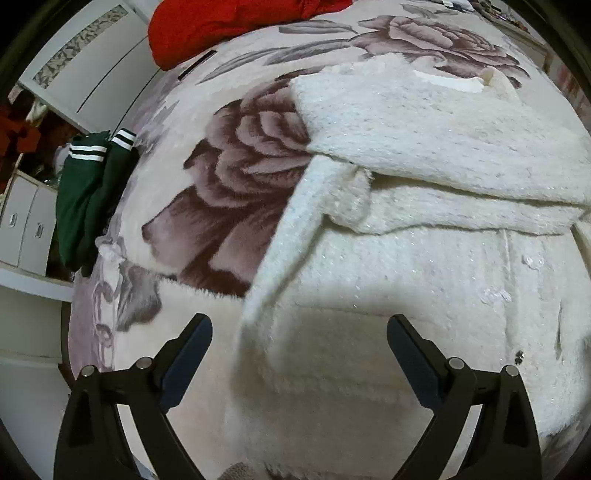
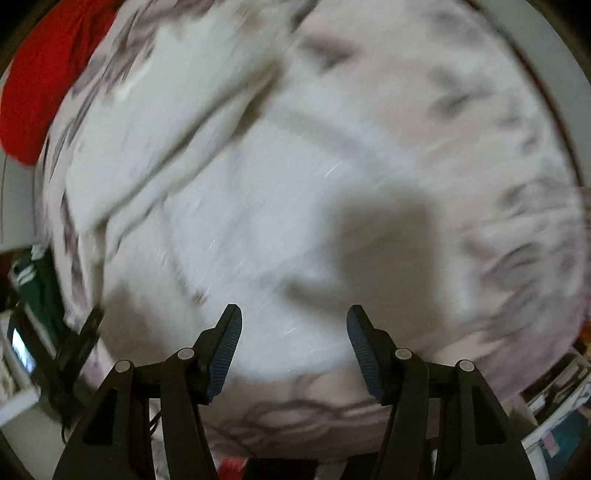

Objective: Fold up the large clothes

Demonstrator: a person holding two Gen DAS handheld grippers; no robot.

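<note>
On the bed, left to right: green garment with white stripes (image 1: 90, 192) at the bed's edge; rose-patterned blanket (image 1: 236, 184); white fuzzy sweater (image 1: 424, 229), partly folded, sleeve laid across its body. Left claw (image 1: 299, 334) wide open above the sweater, empty. Right claw (image 2: 293, 321) open, empty; its view is blurred. Red cloth (image 1: 221, 22) lies behind.

Left gripper (image 1: 299, 345): two matte black fingers, triangular cut-outs in the linkage arms, round silver pivot pins at the joints, flat dark blue pads on the inner faces. Right gripper (image 2: 294, 343): same black build and silver pins, blue pads (image 2: 225, 354) visibly ribbed. No cables or markings visible in either view.
</note>
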